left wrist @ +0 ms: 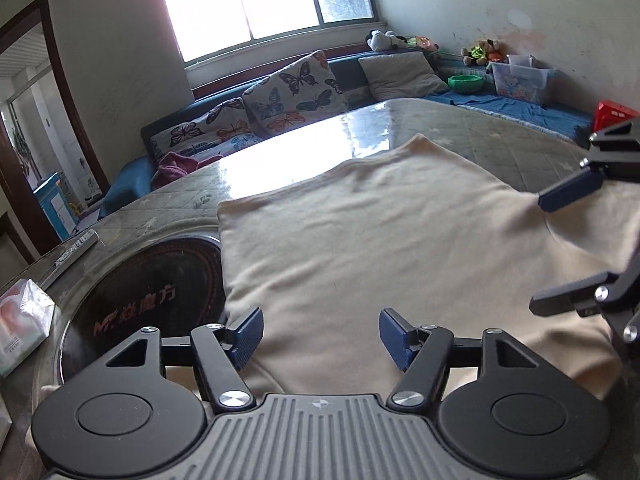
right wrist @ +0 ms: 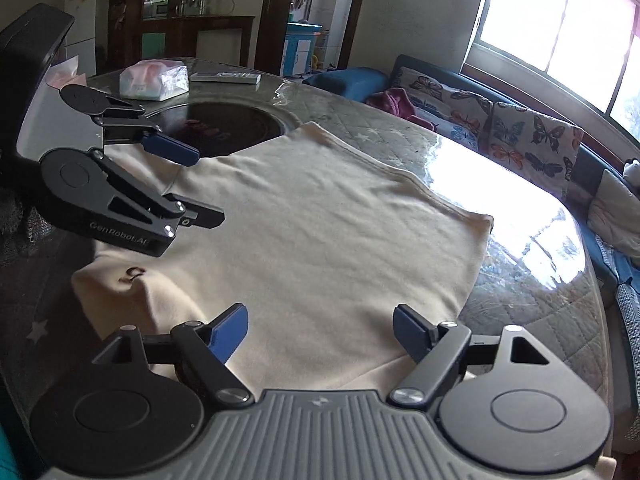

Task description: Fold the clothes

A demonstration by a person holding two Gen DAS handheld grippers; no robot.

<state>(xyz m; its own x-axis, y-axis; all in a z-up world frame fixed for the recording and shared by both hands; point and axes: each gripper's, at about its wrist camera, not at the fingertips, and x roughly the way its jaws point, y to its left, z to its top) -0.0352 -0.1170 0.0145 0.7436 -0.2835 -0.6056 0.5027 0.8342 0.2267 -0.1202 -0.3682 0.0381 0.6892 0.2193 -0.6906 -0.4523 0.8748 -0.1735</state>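
A cream garment [left wrist: 360, 240] lies spread flat on the quilted, glass-topped table [left wrist: 460, 128]; it also shows in the right wrist view [right wrist: 320, 232]. My left gripper [left wrist: 321, 336] is open just above the garment's near edge, empty. My right gripper [right wrist: 320, 332] is open above the garment's near edge on the right side, empty. The right gripper shows at the right edge of the left wrist view [left wrist: 548, 248], jaws apart. The left gripper shows at the left of the right wrist view [right wrist: 200, 188], jaws apart over the garment's left part.
A round black inset plate [left wrist: 152, 300] sits in the table left of the garment. A tissue pack [right wrist: 154, 80] and a remote [right wrist: 226, 77] lie beyond it. A sofa with butterfly cushions [left wrist: 288, 88] and toys runs behind the table.
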